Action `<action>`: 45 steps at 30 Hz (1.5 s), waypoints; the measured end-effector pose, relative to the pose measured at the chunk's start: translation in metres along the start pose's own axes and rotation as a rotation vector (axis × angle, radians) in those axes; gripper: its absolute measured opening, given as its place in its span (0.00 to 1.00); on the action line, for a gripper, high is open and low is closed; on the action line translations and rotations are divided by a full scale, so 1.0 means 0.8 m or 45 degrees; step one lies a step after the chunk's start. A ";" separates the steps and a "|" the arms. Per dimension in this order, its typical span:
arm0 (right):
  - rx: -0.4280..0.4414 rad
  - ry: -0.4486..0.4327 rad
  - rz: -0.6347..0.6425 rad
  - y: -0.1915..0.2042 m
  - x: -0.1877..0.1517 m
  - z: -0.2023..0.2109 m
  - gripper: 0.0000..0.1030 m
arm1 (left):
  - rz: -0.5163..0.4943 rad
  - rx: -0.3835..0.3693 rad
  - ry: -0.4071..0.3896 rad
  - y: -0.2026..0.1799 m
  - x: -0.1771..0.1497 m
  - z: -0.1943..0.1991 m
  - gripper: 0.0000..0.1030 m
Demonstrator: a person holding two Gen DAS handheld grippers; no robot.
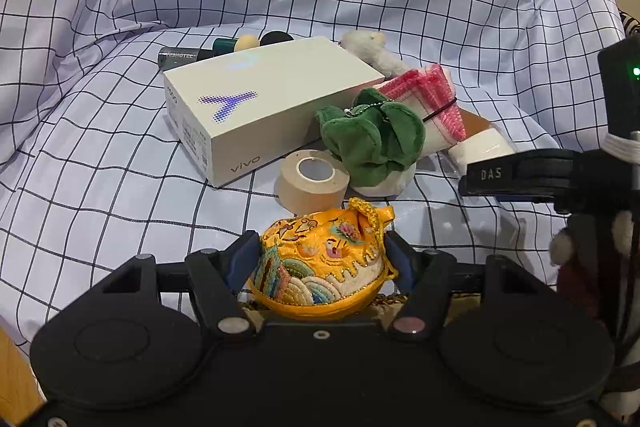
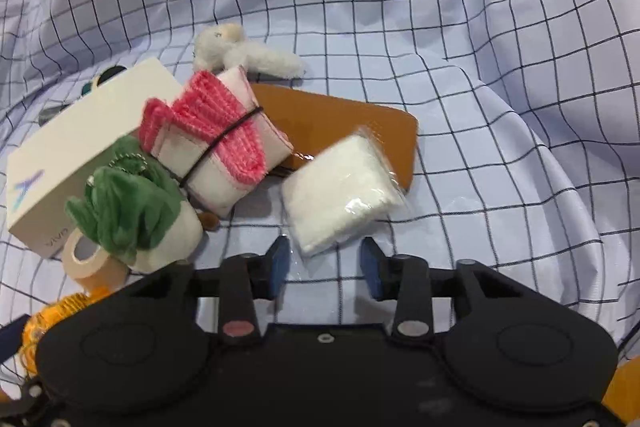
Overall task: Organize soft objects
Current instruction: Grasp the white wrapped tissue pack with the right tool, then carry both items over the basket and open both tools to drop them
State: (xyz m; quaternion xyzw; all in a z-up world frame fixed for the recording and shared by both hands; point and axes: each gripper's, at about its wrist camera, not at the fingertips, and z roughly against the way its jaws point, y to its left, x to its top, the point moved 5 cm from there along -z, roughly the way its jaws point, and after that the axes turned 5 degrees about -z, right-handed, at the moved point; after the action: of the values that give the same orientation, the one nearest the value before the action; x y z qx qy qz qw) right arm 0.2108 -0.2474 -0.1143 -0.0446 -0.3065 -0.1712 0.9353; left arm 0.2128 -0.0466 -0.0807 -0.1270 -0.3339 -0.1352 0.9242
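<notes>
My left gripper (image 1: 320, 259) is shut on a yellow embroidered pouch (image 1: 320, 263), held just above the checked cloth; the pouch's edge also shows in the right wrist view (image 2: 60, 311). My right gripper (image 2: 326, 267) is open, its blue pads (image 2: 278, 267) on either side of the near corner of a white towel in clear wrap (image 2: 340, 187). A green and white plush (image 2: 136, 215) (image 1: 372, 143), a pink-trimmed cloth bundle with a black band (image 2: 216, 131) (image 1: 424, 103) and a white fluffy toy (image 2: 236, 51) (image 1: 372, 47) lie further back.
A white vivo box (image 1: 256, 107) (image 2: 80, 139), a beige tape roll (image 1: 312, 183) (image 2: 90, 263), a brown leather case (image 2: 344, 119) and dark tubes (image 1: 192, 55) lie on the rumpled checked sheet (image 1: 100, 187). The right gripper's body (image 1: 560, 171) stands at the right.
</notes>
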 end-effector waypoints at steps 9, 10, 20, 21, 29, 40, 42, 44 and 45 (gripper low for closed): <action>-0.099 -0.139 0.148 0.009 0.010 0.013 0.91 | 0.013 0.001 0.004 0.001 0.001 0.000 0.61; -0.115 -0.144 0.178 0.012 0.011 0.008 0.91 | 0.013 0.002 0.004 0.001 0.000 0.000 0.61; -0.137 -0.164 0.265 0.012 0.009 -0.018 0.60 | 0.014 0.005 -0.002 0.001 0.000 0.001 0.61; -0.123 -0.168 0.254 0.011 0.008 -0.016 0.60 | 0.015 0.007 -0.004 0.000 -0.001 0.001 0.61; -0.010 -0.221 0.154 0.000 0.008 0.032 0.60 | 0.033 -0.001 -0.004 0.002 -0.001 0.004 0.60; 0.148 -0.244 0.050 -0.018 -0.023 0.115 0.60 | 0.084 -0.027 0.007 0.001 -0.012 0.042 0.59; 0.169 -0.251 0.037 -0.021 -0.034 0.130 0.60 | 0.078 -0.018 0.003 -0.002 -0.017 0.053 0.59; 0.193 -0.258 0.024 -0.025 -0.046 0.145 0.60 | 0.071 -0.011 0.000 -0.004 -0.023 0.064 0.59; 0.202 -0.260 0.020 -0.027 -0.051 0.151 0.60 | 0.067 -0.009 0.000 -0.006 -0.025 0.070 0.59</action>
State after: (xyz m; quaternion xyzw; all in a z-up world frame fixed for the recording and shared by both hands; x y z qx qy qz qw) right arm 0.1054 -0.2327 -0.0409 0.0099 -0.4124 -0.1337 0.9011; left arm 0.1634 -0.0293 -0.0515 -0.1391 -0.3299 -0.1121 0.9270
